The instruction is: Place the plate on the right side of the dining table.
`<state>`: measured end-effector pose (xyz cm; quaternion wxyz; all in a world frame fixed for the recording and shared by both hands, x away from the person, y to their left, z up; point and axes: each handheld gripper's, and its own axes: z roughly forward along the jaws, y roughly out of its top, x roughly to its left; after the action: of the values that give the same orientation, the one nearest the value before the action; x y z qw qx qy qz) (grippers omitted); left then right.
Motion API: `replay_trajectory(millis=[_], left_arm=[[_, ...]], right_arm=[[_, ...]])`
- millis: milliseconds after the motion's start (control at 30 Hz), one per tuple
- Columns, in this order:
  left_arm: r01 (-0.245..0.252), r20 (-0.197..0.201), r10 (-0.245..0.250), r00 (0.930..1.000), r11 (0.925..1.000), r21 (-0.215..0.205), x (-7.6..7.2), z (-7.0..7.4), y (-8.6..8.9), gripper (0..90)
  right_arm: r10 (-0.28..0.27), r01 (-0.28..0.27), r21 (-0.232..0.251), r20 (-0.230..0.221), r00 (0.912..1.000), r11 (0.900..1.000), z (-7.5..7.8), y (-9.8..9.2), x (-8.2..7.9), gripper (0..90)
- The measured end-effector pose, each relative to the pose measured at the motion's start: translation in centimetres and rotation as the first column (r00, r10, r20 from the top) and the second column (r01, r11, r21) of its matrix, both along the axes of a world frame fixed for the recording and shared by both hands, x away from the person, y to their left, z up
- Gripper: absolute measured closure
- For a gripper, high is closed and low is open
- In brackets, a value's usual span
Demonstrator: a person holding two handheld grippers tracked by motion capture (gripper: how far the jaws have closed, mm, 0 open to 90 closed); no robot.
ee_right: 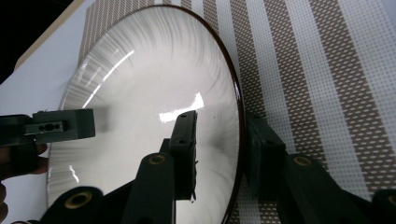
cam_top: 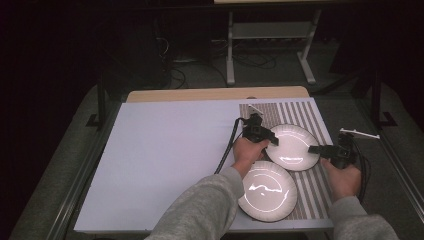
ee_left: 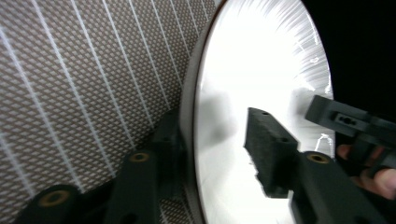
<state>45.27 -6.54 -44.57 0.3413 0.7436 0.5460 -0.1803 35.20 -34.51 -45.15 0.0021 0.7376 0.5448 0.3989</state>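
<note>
- Nearest the person, a round white glossy plate [cam_top: 267, 190] lies on the striped brown-and-white woven placemat [cam_top: 310, 187], at the near right of the table [cam_top: 165, 160].
- The person's grey sleeve [cam_top: 200, 210] crosses in front of this near plate.
- Just beyond it, touching or overlapping its far edge, a second round white plate with a dark rim [cam_top: 292, 146] rests on the same placemat.
- The left gripper [cam_top: 266, 138] sits at this far plate's left edge. In the left gripper view its jaws straddle the rim [ee_left: 189, 116], one over the white face, one under it against the placemat [ee_left: 84, 79]; there is a gap between the upper pad and the plate, so it is not clamped.
- The right gripper [cam_top: 316, 149] sits at the far plate's right edge. In the right gripper view its jaws straddle the rim [ee_right: 239, 100], partly parted, the pads off the surface.
- Farther back lies bare pale-blue table, then a wooden edge [cam_top: 215, 93].
</note>
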Motion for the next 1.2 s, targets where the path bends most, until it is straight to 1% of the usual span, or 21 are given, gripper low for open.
replay_trajectory(millis=[33,100,267,333,467,567,600,633,667,700,733,800,833,900,933,967,1000,1033,1067,1167,1200], left_arm=[[0.001,-0.007,-0.001,1.0000,1.0000,0.000,0.0,0.0,0.1,52.2],[-0.009,0.046,0.008,0.9989,0.9998,0.019,-0.1,0.6,0.3,46.4],[-0.003,0.054,0.002,0.9985,0.9999,0.013,-0.3,1.1,0.4,44.8],[0.003,0.073,-0.005,0.9973,0.9997,0.023,-0.4,1.3,0.7,44.7],[0.000,0.086,0.000,0.9963,1.0000,-0.006,-0.5,2.1,1.6,44.5],[0.002,0.098,0.000,0.9952,0.9996,-0.029,-0.6,2.7,2.4,44.3],[0.000,0.102,0.004,0.9948,0.9990,-0.045,-0.7,2.9,2.7,44.3],[0.009,0.123,-0.003,0.9924,0.9985,-0.054,-0.9,3.4,3.1,44.3],[0.009,0.123,-0.003,0.9924,0.9985,-0.054,-0.9,3.4,3.1,44.3],[0.023,0.155,-0.015,0.9877,0.9985,-0.050,-1.3,4.0,3.6,44.2],[0.029,0.170,-0.019,0.9852,0.9980,-0.056,-1.4,4.2,3.9,43.9],[0.038,0.181,-0.027,0.9832,0.9975,-0.060,-1.6,4.5,4.1,43.2],[0.060,0.207,-0.046,0.9772,0.9960,-0.065,-2.1,5.0,4.7,42.8],[0.074,0.239,-0.055,0.9694,0.9949,-0.068,-2.5,5.4,5.4,42.6],[0.074,0.239,-0.055,0.9694,0.9949,-0.068,-2.5,5.4,5.4,42.0],[0.081,0.264,-0.058,0.9627,0.9936,-0.078,-3.1,5.7,6.2,41.1],[0.081,0.264,-0.058,0.9627,0.9936,-0.078,-3.1,5.7,6.2,40.7],[0.088,0.298,-0.062,0.9525,0.9933,-0.074,-3.6,5.8,7.1,39.7],[0.088,0.298,-0.062,0.9525,0.9933,-0.074,-3.6,5.8,7.1,38.7],[0.104,0.359,-0.080,0.9298,0.9933,-0.049,-4.5,6.2,9.1,37.9],[0.104,0.359,-0.080,0.9298,0.9933,-0.049,-4.5,6.2,9.1,37.3]], right_arm=[[0.000,0.000,-0.004,0.007,1.0000,1.000,0.1,0.0,0.0,65.0],[-0.013,0.013,-0.001,0.054,0.9985,1.000,0.5,-0.2,-0.3,61.0],[-0.001,0.004,-0.034,0.070,0.9975,0.999,0.8,-0.1,-0.4,59.5],[0.004,0.002,-0.056,0.107,0.9943,0.998,1.3,-0.1,-0.7,56.8],[0.025,-0.014,-0.084,0.136,0.9904,0.996,1.8,-0.1,-1.1,54.2],[0.047,-0.030,-0.094,0.176,0.9833,0.995,2.3,-0.2,-1.5,51.0],[0.047,-0.030,-0.094,0.176,0.9833,0.995,2.3,-0.2,-1.5,51.0],[0.068,-0.045,-0.117,0.200,0.9774,0.992,2.6,-0.1,-1.8,48.9],[0.068,-0.045,-0.117,0.200,0.9774,0.992,2.6,-0.1,-1.8,48.9],[0.092,-0.064,-0.135,0.215,0.9723,0.989,2.9,0.2,-2.0,45.5],[0.109,-0.077,-0.149,0.222,0.9689,0.986,3.0,0.3,-2.1,43.2],[0.124,-0.088,-0.159,0.231,0.9651,0.983,3.1,0.5,-2.3,42.2],[0.156,-0.114,-0.175,0.249,0.9559,0.978,3.3,0.8,-2.6,39.9],[0.177,-0.130,-0.185,0.268,0.9468,0.974,3.4,1.1,-2.9,37.4],[0.192,-0.143,-0.186,0.281,0.9404,0.972,3.4,1.1,-3.1,35.9],[0.195,-0.141,-0.197,0.287,0.9380,0.970,3.5,1.3,-3.2,34.7],[0.200,-0.138,-0.222,0.289,0.9363,0.965,3.6,1.5,-3.3,34.5],[0.221,-0.155,-0.235,0.289,0.9314,0.960,3.6,1.6,-3.4,34.5],[0.221,-0.155,-0.235,0.289,0.9314,0.960,3.6,1.6,-3.4,34.5],[0.263,-0.194,-0.244,0.293,0.9192,0.950,3.8,2.1,-3.7,31.5],[0.263,-0.194,-0.244,0.293,0.9192,0.950,3.8,2.1,-3.7,31.5]])
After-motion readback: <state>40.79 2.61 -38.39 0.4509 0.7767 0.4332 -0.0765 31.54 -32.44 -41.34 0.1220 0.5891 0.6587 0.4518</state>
